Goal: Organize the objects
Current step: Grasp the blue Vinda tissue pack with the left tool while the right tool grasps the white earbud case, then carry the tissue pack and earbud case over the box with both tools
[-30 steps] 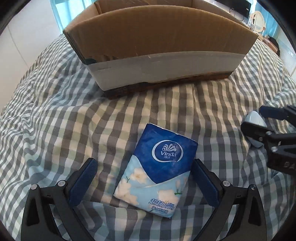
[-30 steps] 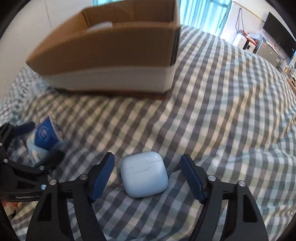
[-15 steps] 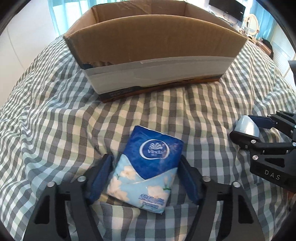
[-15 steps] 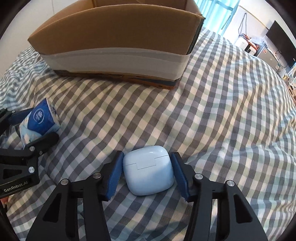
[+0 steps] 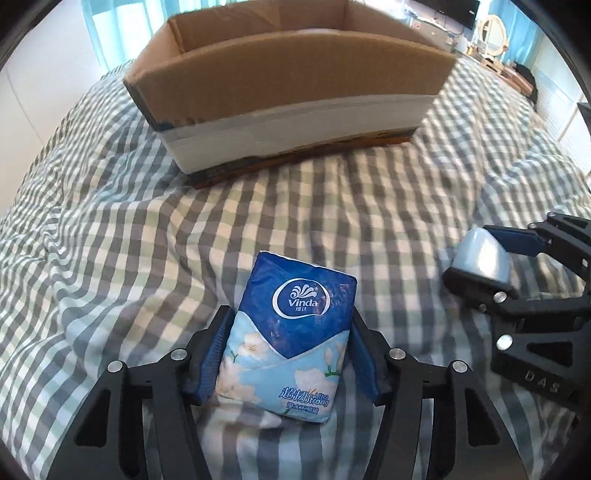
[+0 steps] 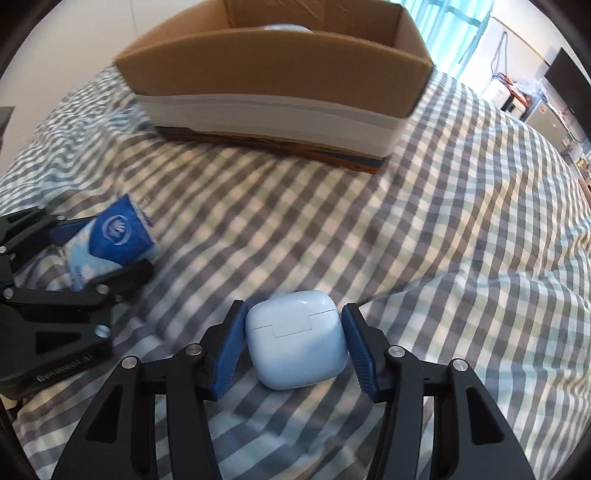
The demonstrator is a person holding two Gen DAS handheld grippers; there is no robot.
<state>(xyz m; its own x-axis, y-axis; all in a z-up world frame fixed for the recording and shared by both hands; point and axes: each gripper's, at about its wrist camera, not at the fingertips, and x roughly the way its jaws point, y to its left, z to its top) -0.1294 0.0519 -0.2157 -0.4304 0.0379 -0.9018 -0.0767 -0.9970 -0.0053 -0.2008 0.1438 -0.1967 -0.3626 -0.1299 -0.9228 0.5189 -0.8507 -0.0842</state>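
My left gripper [image 5: 290, 354] is shut on a blue Vinda tissue pack [image 5: 291, 332] and holds it just above the checked bedspread. My right gripper [image 6: 293, 347] is shut on a pale blue earbud case [image 6: 297, 343], also lifted a little. The open cardboard box [image 5: 295, 96] with a white taped band stands ahead on the bed; it also shows in the right wrist view [image 6: 280, 85]. The right gripper with the case [image 5: 480, 258] shows at the right of the left wrist view. The left gripper with the pack [image 6: 110, 243] shows at the left of the right wrist view.
The checked bedspread [image 5: 110, 221] covers the whole bed, with folds at the right [image 6: 498, 277]. A pale rounded object [image 6: 284, 27] lies inside the box. A white wall is at the left; furniture and a screen [image 6: 565, 77] stand far right.
Both grippers closed from open onto their objects and have lifted and moved them toward the box; the box interior now shows more.
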